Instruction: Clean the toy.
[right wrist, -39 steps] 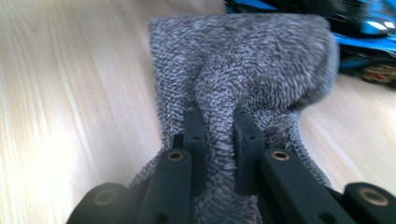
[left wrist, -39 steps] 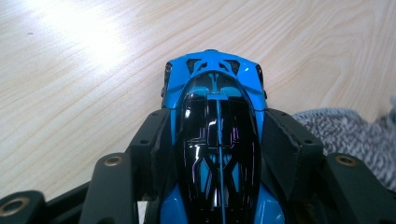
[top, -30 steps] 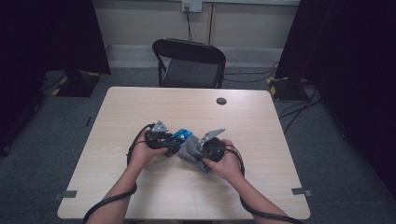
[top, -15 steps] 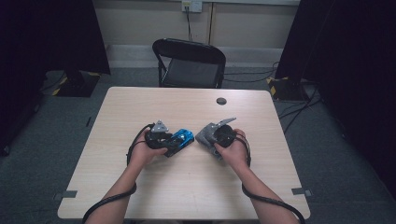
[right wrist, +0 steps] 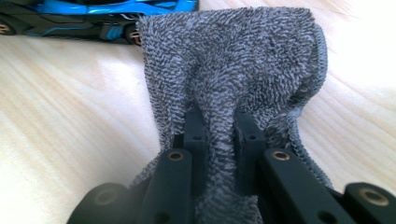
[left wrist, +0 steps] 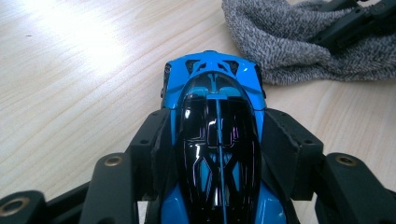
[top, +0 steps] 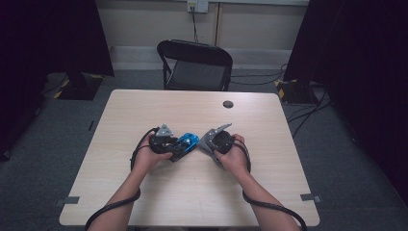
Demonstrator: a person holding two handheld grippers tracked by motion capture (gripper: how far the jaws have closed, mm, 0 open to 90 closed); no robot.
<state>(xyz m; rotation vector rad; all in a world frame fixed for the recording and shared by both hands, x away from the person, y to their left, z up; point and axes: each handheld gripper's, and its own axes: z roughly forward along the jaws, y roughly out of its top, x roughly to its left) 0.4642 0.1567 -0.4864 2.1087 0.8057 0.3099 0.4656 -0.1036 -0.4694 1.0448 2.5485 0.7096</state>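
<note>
A blue and black toy car (left wrist: 217, 140) rests on the wooden table (top: 192, 192), and my left gripper (left wrist: 217, 126) is shut on its sides, pads against the bodywork. In the high view the toy car (top: 186, 143) lies between the two hands, with the left gripper (top: 174, 144) at its left end. My right gripper (right wrist: 219, 123) is shut on a bunched grey terry cloth (right wrist: 243, 60), which hangs past its fingertips and lies on the table just right of the car's nose. From above, the grey cloth (top: 207, 141) sits under the right gripper (top: 211, 144).
A small black round disc (top: 228, 104) lies near the table's far edge. A black folding chair (top: 195, 65) stands behind the table. Cables trail from both grippers along the forearms toward the near edge.
The right hand with the grey cloth has drawn away to the right of the car, leaving a small gap. The left hand and the car have stayed put.
</note>
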